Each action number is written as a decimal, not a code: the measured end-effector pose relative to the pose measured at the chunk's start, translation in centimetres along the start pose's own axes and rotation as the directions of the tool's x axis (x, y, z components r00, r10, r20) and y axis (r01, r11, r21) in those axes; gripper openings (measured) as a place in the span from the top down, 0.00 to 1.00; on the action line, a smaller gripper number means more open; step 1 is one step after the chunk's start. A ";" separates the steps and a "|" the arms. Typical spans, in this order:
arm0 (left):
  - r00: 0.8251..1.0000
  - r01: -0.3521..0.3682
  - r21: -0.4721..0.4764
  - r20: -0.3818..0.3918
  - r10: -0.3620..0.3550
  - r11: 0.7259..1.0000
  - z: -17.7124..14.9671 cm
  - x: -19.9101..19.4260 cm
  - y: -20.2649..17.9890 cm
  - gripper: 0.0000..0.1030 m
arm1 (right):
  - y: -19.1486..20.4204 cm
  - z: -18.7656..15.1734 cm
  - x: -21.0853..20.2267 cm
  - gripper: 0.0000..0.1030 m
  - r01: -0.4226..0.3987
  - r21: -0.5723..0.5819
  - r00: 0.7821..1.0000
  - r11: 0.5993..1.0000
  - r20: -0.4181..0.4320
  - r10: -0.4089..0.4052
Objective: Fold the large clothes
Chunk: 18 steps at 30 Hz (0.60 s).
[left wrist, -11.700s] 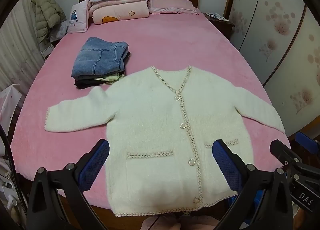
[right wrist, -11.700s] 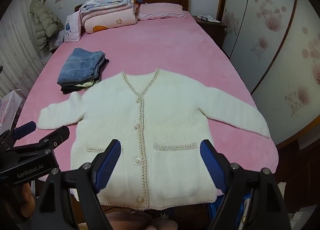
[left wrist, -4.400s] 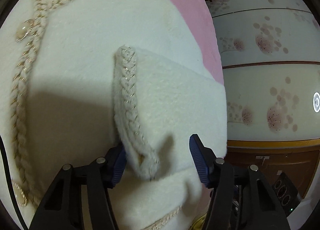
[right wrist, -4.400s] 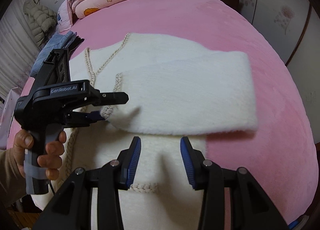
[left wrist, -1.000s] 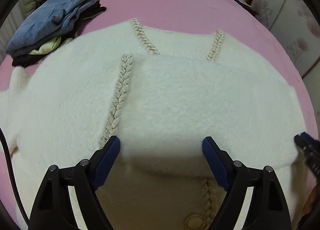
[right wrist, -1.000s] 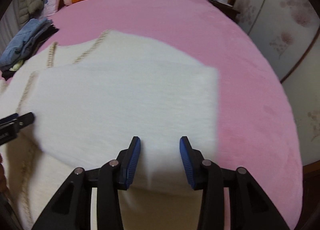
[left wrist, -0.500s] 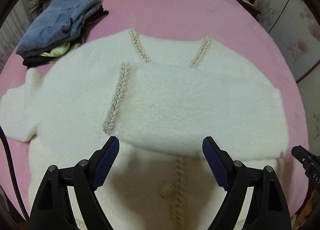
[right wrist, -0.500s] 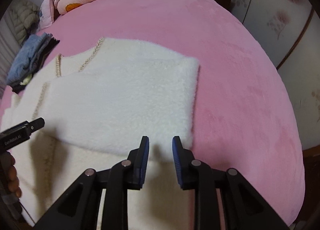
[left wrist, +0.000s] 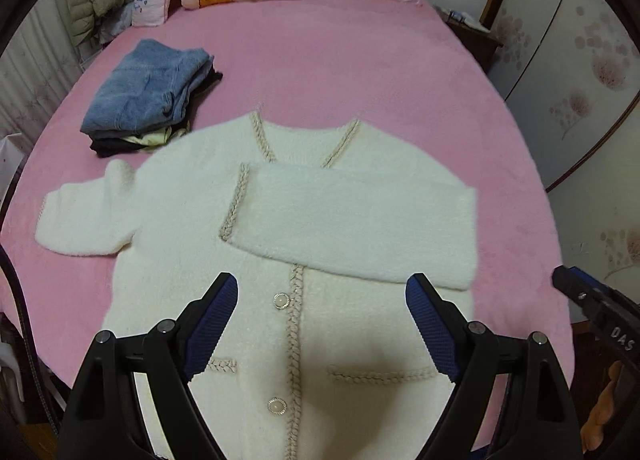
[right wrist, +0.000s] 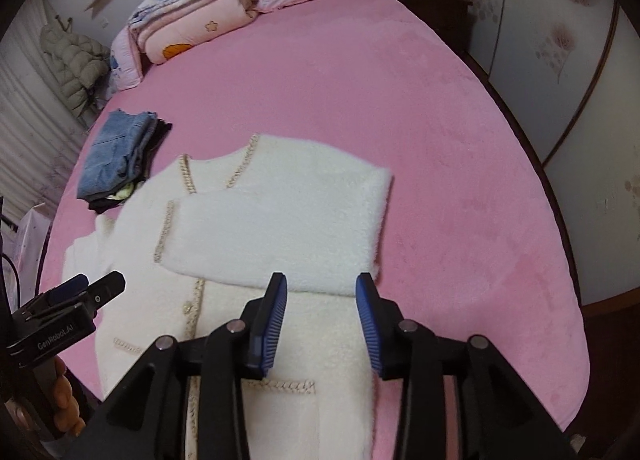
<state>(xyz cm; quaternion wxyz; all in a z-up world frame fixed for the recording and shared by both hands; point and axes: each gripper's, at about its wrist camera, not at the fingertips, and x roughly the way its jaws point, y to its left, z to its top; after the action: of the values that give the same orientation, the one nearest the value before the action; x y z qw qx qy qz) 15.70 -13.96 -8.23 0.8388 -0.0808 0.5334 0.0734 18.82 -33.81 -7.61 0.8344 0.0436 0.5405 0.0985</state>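
Pink bed (left wrist: pixel 360 72), cream cardigan (left wrist: pixel 192 244) laid face up at the near edge, collar pointing to the headboard. Nothing else of the task in play; stack of folded clothes (left wrist: pixel 148 100) sits off the far left shoulder, just clear of it.

One sleeve (left wrist: pixel 360 220) already folded across the chest, cuff landing past the button placket. Other sleeve (left wrist: pixel 80 220) flat on the bedding, out to the left, not yet folded. Judged next: mirror that fold.

Left gripper (left wrist: pixel 320 324) spread wide, nothing between the pads, hanging above the lower front. Right gripper (right wrist: pixel 320 320) partly parted, jaws just been opening, empty, above the hem side of the folded sleeve.

For a clean fold:
- Pinch the loose sleeve near the braided cuff (left wrist: pixel 43 208), single layer only; fluffy pile likely slips, so bite deep.
- Lift just enough to clear the body, carry across level, lay it parallel over the first sleeve.
- Pin the shoulder seam with the free gripper so the body doesn't drag.
- Watch the stack nearby; avoid snagging it.
- Release only once the cuff lies flat.
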 end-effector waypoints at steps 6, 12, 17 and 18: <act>0.999 0.005 -0.018 0.053 -0.004 1.000 -0.3 -4.6 -1.1 0.17 | 0.8 -0.2 -2.3 0.64 -0.046 -0.064 0.999 0.997 0.005 0.046; 0.992 0.016 -0.062 0.126 -0.008 0.998 -1.5 -8.3 -1.5 0.17 | 1.8 -0.7 -3.8 0.64 -0.088 -0.126 0.996 0.988 0.006 0.089; 0.995 0.006 -0.049 0.102 -0.001 0.999 -2.4 -10.5 -1.6 0.17 | 2.9 -1.3 -4.7 0.64 -0.131 -0.164 0.991 0.978 -0.004 0.132; 0.995 -0.005 -0.036 0.098 0.009 0.999 -2.6 -11.2 -1.6 0.17 | 3.2 -1.4 -4.8 0.64 -0.142 -0.168 0.990 0.975 -0.007 0.143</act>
<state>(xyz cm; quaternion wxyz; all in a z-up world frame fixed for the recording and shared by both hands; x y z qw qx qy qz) 9.02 -16.47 0.92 0.8623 -0.0903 0.4902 0.0897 15.25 -31.78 -3.34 0.8272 0.0118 0.5237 0.2033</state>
